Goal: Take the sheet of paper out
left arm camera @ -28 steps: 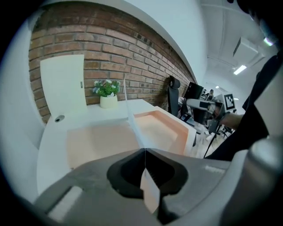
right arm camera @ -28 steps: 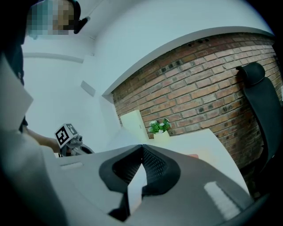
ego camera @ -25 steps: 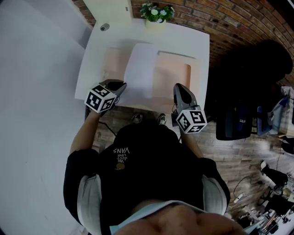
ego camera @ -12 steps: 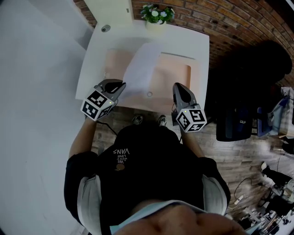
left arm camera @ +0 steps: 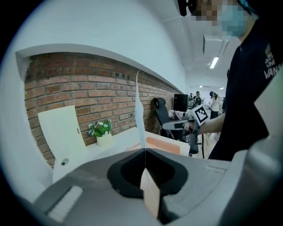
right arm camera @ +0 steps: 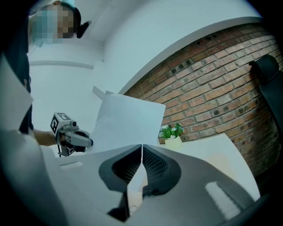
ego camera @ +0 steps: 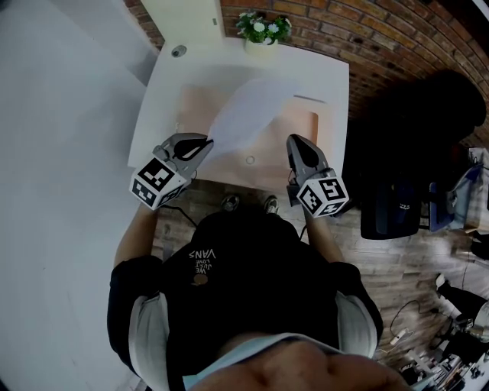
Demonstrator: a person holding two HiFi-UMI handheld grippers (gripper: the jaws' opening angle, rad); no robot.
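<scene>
A white sheet of paper [ego camera: 246,114] rises at a slant out of a peach folder [ego camera: 296,128] that lies on the white table [ego camera: 321,72]. My left gripper [ego camera: 208,143] is shut on the sheet's near left corner. In the left gripper view the paper [left arm camera: 138,110] stands edge-on, straight up from the closed jaws [left arm camera: 144,152]. My right gripper [ego camera: 293,142] is shut at the folder's near right edge, with the folder's edge in its jaws [right arm camera: 142,148]. From the right gripper view the lifted paper [right arm camera: 126,121] and the left gripper [right arm camera: 88,142] show to the left.
A potted plant [ego camera: 261,29] stands at the table's far edge against the brick wall, beside a leaning cream panel [ego camera: 187,15]. A small round fitting [ego camera: 178,51] sits at the far left corner. A dark office chair [ego camera: 397,206] stands on the floor to the right.
My left gripper has risen with the paper, and the sheet has swung up off the folder and tilted to the right. The right gripper has stayed put.
</scene>
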